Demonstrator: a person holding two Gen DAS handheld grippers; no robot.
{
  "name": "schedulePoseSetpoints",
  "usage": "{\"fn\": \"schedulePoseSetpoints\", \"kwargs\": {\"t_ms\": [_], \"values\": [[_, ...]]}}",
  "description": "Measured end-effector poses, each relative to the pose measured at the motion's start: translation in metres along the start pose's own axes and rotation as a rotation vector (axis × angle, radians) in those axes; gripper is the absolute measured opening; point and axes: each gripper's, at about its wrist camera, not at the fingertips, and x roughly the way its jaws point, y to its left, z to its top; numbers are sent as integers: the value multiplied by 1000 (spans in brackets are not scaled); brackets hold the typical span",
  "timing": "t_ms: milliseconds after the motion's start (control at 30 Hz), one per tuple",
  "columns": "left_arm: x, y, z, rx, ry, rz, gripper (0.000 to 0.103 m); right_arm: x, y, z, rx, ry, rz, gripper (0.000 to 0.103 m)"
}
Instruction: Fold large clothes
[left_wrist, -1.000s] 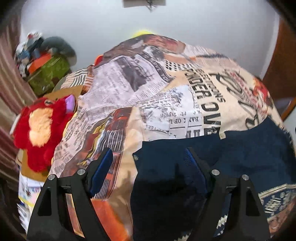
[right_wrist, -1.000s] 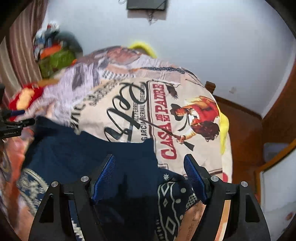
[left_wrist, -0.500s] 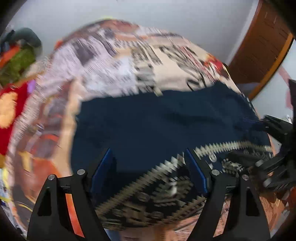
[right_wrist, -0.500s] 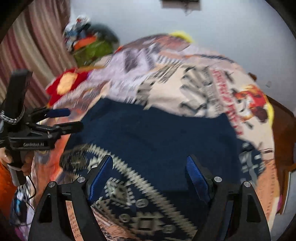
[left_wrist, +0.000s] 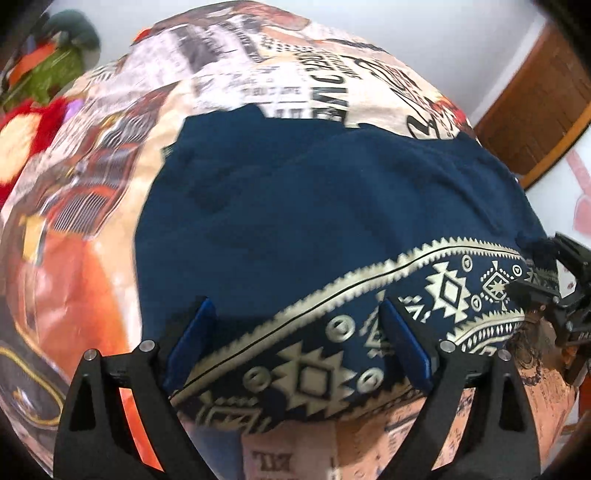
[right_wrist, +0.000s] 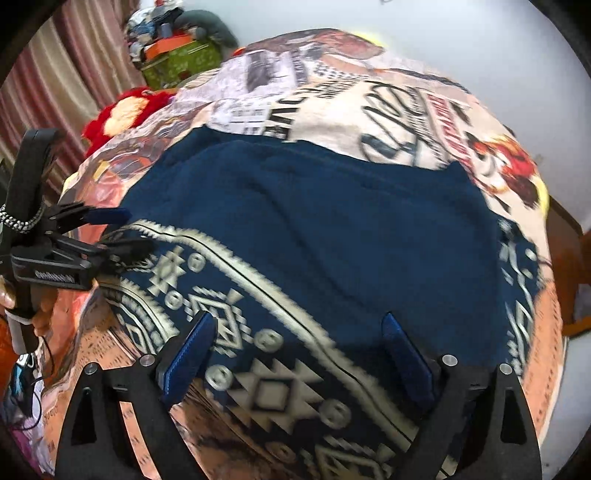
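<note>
A navy patterned garment (left_wrist: 314, 206) is spread on the bed (left_wrist: 92, 229); both the left gripper (left_wrist: 299, 343) and the right gripper (right_wrist: 299, 354) are held wide, empty, above its patterned border. Bunching is risked if only one layer gets pinched.

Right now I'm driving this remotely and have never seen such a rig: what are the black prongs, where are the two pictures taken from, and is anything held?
No robot arm here: a person holds a two-finger claw in each hand, each with a fisheye camera looking along its fingers. One picture is from the left claw, the other from the right claw. The blue-padded prongs at the bottom are each claw's own fingers. Each view also shows the other claw at its edge. A navy garment with a cream patterned border lies spread on a printed bedspread. Both claws are open and hold nothing.
</note>
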Motion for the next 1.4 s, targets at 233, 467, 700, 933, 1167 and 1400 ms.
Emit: {"fn": "schedulePoseSetpoints", "kwargs": {"t_ms": [233, 467, 700, 933, 1167, 1400], "values": [[-25, 26, -16, -113, -21, -18, 92, -17, -28, -17, 112, 1, 0, 93], [-60, 55, -34, -234, -80, 26, 92, -39, -9, -14, 43, -34, -81, 93], [-62, 73, -62, -400, -78, -62, 92, -62, 39, 4, -76, -155, -104, 93], [-39, 70, -83, -530, -12, -279, 92, -34, 84, 15, -223, -141, -131, 93], [-11, 68, -86, -640, 41, -429, 92, 17, 88, 13, -243, -13, -120, 93], [11, 77, -69, -708, 16, -509, 92, 28, 73, 16, -174, 32, -57, 103]]}}
